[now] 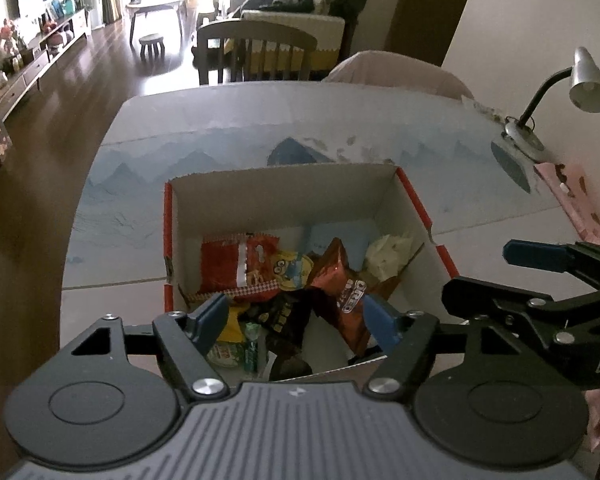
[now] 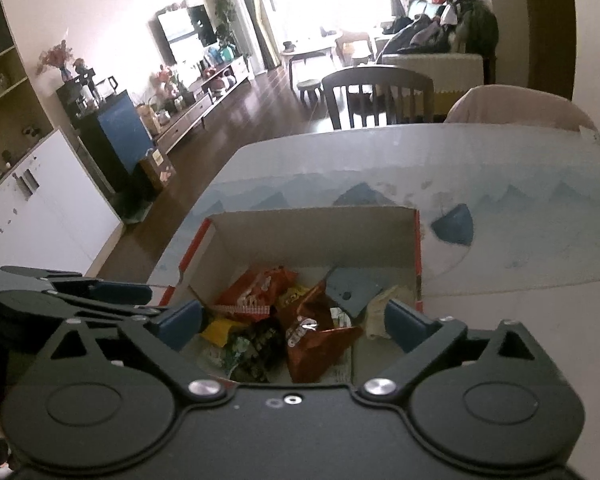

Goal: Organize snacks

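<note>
With the snack packets (image 1: 284, 280) heaped in the cardboard box (image 1: 284, 188), both the left gripper (image 1: 296, 316) and right gripper (image 2: 296, 320) hover spread and empty, so little seems left

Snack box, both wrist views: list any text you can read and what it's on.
"OREO": on the brown snack bag in the box, printed sideways.
"DA": partial letters on the right tongs' arm, cut off at the frame edge.
The other packets, including the red one, have print too blurred to read.
</note>
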Action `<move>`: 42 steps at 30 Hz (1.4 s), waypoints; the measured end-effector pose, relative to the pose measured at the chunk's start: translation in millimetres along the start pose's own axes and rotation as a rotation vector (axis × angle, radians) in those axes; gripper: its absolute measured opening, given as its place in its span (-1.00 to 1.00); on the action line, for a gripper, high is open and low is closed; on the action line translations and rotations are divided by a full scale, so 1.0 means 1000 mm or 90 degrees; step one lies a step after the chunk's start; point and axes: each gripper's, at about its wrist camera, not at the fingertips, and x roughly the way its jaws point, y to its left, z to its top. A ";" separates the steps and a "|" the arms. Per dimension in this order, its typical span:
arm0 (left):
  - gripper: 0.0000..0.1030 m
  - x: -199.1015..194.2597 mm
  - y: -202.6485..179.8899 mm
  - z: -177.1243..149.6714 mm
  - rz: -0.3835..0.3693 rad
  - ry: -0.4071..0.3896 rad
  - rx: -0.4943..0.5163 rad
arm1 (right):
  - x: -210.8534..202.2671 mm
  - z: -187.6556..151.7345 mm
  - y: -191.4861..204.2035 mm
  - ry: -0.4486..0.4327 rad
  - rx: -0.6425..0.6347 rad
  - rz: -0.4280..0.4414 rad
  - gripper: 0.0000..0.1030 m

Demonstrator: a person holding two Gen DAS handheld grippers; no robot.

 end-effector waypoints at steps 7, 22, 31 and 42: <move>0.70 -0.022 0.000 -0.007 -0.001 -0.057 0.004 | -0.013 -0.009 0.003 -0.042 0.014 -0.021 0.99; 1.00 -0.032 0.000 -0.017 0.003 -0.069 -0.010 | -0.019 -0.025 0.010 -0.074 0.032 -0.082 1.00; 1.00 -0.034 -0.004 -0.022 0.024 -0.071 -0.004 | -0.015 -0.029 0.012 -0.060 0.039 -0.076 1.00; 1.00 -0.038 -0.005 -0.023 0.031 -0.079 -0.002 | -0.022 -0.033 0.014 -0.071 0.034 -0.087 1.00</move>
